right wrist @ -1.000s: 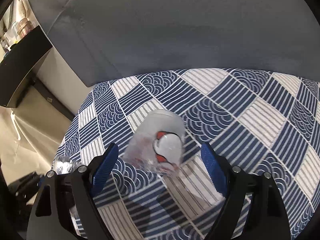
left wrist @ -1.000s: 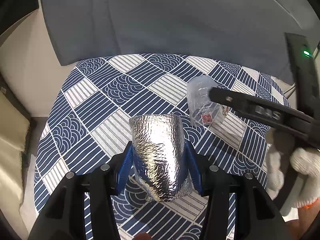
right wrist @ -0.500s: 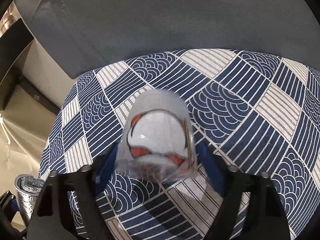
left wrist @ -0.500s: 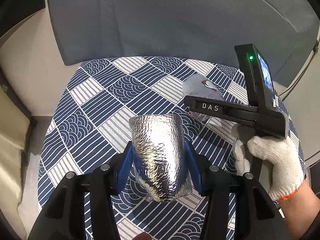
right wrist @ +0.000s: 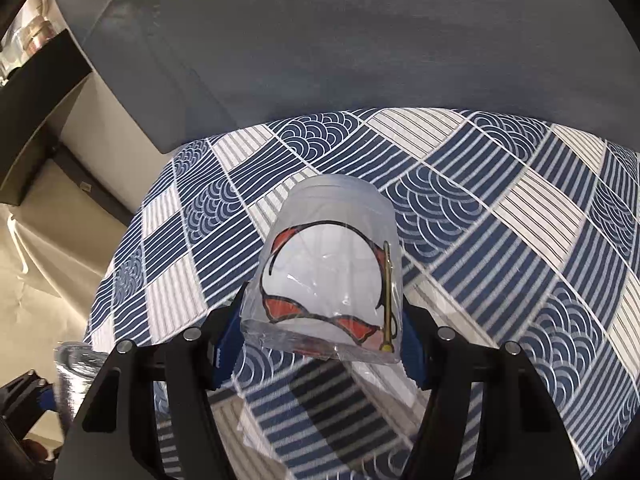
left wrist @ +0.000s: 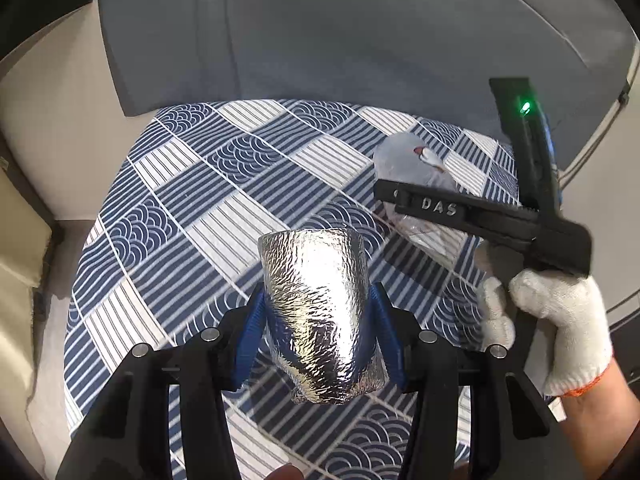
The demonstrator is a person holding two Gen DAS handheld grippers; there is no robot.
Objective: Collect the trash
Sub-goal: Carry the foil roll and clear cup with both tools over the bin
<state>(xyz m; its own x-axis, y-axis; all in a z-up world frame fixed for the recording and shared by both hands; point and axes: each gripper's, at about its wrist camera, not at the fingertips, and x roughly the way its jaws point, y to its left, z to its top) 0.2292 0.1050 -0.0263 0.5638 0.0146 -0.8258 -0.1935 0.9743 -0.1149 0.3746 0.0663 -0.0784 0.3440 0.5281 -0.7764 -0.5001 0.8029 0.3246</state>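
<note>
My left gripper [left wrist: 316, 332] pinches the foil bag [left wrist: 320, 312] above the patterned cloth [left wrist: 192, 200] to receive trash, while my right gripper [right wrist: 316, 344], jaws just closing, clamps the clear plastic cup [right wrist: 332, 276] lifted clear for dropping in.

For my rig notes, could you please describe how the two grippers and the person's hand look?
Both the left gripper and right gripper are black with blue ribbed jaws and silver bolts. The right one carries raised "DAS" lettering and a green light. The hand wears a white knit glove with an orange cuff.
</note>
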